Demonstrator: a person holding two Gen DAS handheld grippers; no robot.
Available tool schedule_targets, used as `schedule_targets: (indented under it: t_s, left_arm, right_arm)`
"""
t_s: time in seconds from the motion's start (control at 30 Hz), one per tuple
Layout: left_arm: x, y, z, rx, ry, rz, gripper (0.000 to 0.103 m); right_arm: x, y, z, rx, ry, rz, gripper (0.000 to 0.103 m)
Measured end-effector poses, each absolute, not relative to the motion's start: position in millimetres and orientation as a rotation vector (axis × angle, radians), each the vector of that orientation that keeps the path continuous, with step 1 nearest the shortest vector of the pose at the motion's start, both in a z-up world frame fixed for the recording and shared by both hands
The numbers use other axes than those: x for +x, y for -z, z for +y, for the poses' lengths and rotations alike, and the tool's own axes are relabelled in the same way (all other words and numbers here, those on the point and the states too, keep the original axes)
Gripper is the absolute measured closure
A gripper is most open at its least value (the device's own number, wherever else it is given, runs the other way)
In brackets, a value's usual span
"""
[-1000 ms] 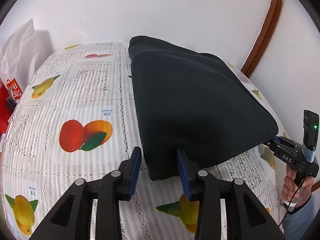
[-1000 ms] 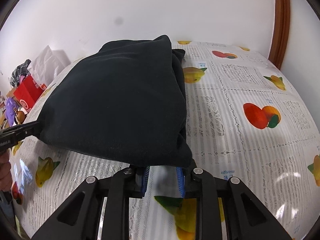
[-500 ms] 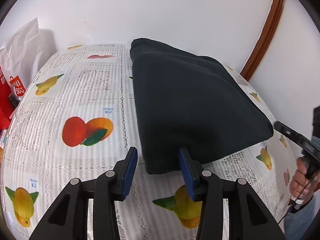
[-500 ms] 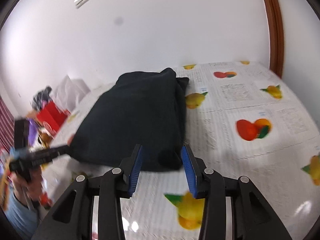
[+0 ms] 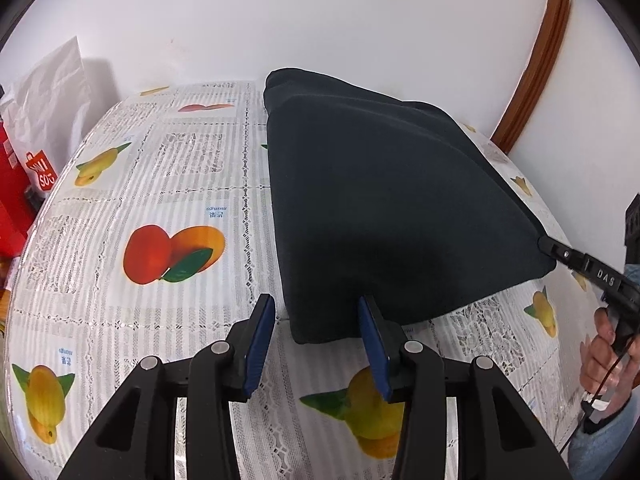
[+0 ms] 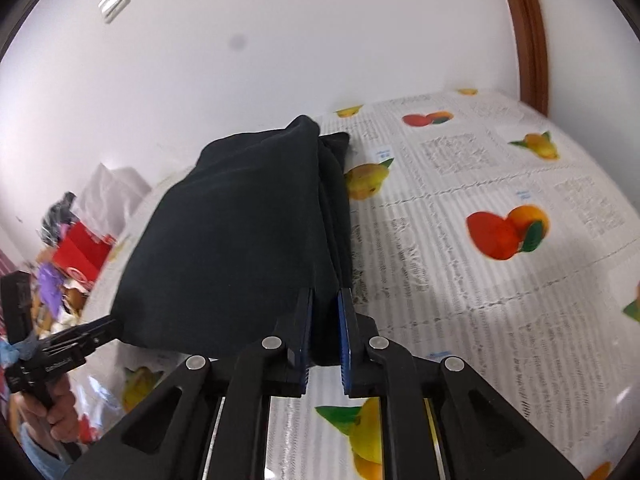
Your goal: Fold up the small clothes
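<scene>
A black folded garment (image 5: 392, 216) lies on the table with the fruit-print cloth (image 5: 168, 184). My left gripper (image 5: 314, 300) stands open at the garment's near left corner; the corner sits between the fingertips and the pads do not press it. My right gripper (image 6: 325, 294) has its jaws closing on the garment's (image 6: 240, 232) near right corner, with black fabric pinched between the blue pads. In the left wrist view the right gripper (image 5: 546, 242) meets that corner, a hand behind it. The left gripper (image 6: 114, 322) shows at the opposite corner in the right wrist view.
A white paper bag (image 5: 48, 92) and red packaging (image 5: 16, 184) stand off the table's left end, with more clutter (image 6: 60, 264) beside them. White walls run behind the table and a brown wooden door frame (image 5: 532, 56) rises at the right.
The right gripper opened and drew back from the garment, then came in again and closed on its near right corner. The left gripper stayed open at its corner.
</scene>
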State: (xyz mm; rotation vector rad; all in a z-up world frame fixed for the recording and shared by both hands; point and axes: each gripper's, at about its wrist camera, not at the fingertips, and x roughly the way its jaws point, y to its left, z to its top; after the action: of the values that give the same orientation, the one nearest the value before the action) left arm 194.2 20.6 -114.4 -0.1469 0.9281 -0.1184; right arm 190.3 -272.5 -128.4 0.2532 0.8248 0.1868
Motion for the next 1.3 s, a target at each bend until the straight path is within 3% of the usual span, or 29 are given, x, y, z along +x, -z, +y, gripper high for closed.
schedule_targets:
  t_s: [0.4,0.53,0.6,0.67,0.77,0.87,1.03,1.13,1.3]
  left_arm:
    - [177,104,14,-0.132,0.087,0.925,0.060]
    - [163,86,13,-0.132,0.078,0.887,0.049]
    - [154,75,11,-0.130,0.071,0.858,0.045]
    - [146,64,8,-0.129,0.062,0.830,0.042]
    - [129,46,4,-0.135,0.069,0.783,0.033]
    - [111,30,-1,-0.124,0.058,0.746,0.026]
    - [79,6,-10,-0.096,0.039,0.684,0.018]
    - [59,-5,-16,-0.076,0.030,0.651,0.013]
    - [33,-17,-21,-0.048,0.024,0.633,0.007]
  right_arm:
    - [176,115,-249,0.050,-0.060,0.851,0.088]
    - [167,100,-252,0.059,-0.034,0.860,0.084]
    - [157,89,-251,0.064,-0.018,0.846,0.077]
    - [143,76,-250,0.080,-0.006,0.823,0.061]
    - [121,55,-248,0.096,0.013,0.780,0.046]
    - [98,37,-244,0.095,0.021,0.744,0.038]
    - [61,10,-236,0.076,0.033,0.708,0.035]
    - [36,-2,-231,0.071,0.056,0.675,0.019]
    - [-1,-13,-221,0.037,0.079,0.627,0.001]
